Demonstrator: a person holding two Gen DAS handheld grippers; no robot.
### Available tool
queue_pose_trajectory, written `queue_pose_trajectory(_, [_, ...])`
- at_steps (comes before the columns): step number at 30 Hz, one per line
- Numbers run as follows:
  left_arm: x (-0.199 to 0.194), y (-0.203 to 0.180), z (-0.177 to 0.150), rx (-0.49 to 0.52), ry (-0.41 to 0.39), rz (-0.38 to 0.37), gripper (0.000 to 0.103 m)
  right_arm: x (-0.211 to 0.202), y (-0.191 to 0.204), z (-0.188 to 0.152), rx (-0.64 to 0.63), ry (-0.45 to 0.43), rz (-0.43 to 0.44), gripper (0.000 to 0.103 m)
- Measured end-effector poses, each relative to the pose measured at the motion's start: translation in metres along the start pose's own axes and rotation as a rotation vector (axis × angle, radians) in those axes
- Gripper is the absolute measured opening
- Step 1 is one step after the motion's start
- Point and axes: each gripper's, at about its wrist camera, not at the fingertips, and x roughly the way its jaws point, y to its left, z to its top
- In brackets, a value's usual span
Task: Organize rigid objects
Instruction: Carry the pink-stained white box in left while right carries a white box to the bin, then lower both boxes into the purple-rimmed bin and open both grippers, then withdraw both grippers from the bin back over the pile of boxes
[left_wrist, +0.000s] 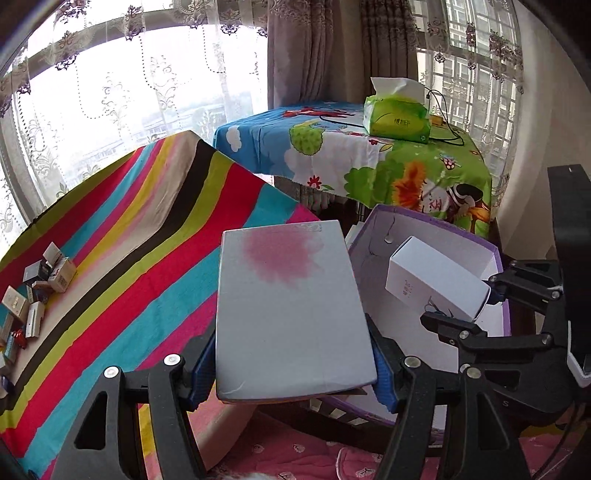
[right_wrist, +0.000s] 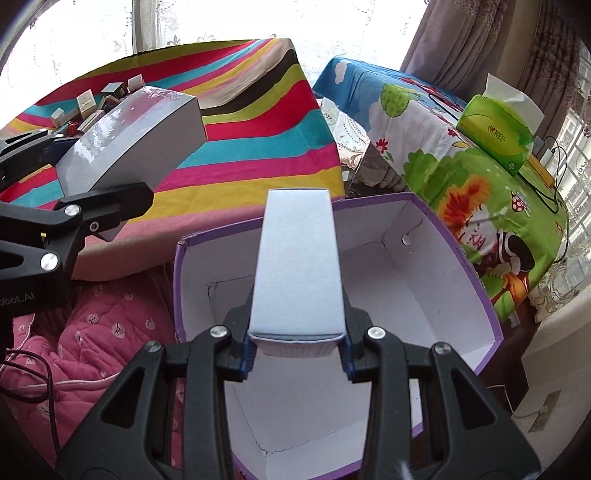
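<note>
My left gripper (left_wrist: 293, 369) is shut on a flat grey-white box (left_wrist: 291, 295) with a pink stain, its blue pads pressing on both long sides. In the right wrist view that same grey box (right_wrist: 136, 125) hangs over the striped cloth, held by the left gripper (right_wrist: 85, 177). My right gripper (right_wrist: 296, 347) is shut on a narrow white box (right_wrist: 297, 266), which hangs above the inside of an open purple-rimmed carton (right_wrist: 461, 258). From the left wrist, the right gripper (left_wrist: 461, 306) shows holding the white box (left_wrist: 432, 273) over the carton (left_wrist: 424, 229). What I can see of the carton's floor is bare.
Several small boxes (left_wrist: 33, 291) lie in a pile on the striped tablecloth (right_wrist: 258, 122). A green tissue pack (right_wrist: 495, 136) and a black cable sit on the cartoon-print table (left_wrist: 332, 162). A pink quilt (right_wrist: 103, 332) lies beside the carton. Curtained windows stand behind.
</note>
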Motion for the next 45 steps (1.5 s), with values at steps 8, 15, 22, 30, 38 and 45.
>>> queue_pose_trajectory(8, [0.038,-0.042,0.012,0.059,0.078,-0.092,0.069,0.010,-0.043,-0.021,0.104,0.030,-0.071,0.039])
queue_pose_trajectory(15, [0.066,-0.066,0.017,0.078,0.137,-0.149,0.069,0.017,-0.076,-0.033,0.197,0.050,-0.125,0.039])
queue_pose_trajectory(22, [0.083,-0.071,0.010,0.070,0.184,-0.170,0.069,0.027,-0.082,-0.040,0.212,0.073,-0.138,0.039])
queue_pose_trajectory(30, [0.094,-0.064,0.004,0.053,0.240,-0.171,0.070,0.033,-0.081,-0.045,0.231,0.084,-0.115,0.039])
queue_pose_trajectory(38, [0.085,-0.065,0.008,0.095,0.218,-0.134,0.076,0.029,-0.088,-0.043,0.260,0.056,-0.100,0.042])
queue_pose_trajectory(45, [0.063,-0.003,0.001,-0.020,0.169,-0.055,0.077,0.023,-0.064,-0.008,0.166,-0.004,-0.083,0.067])
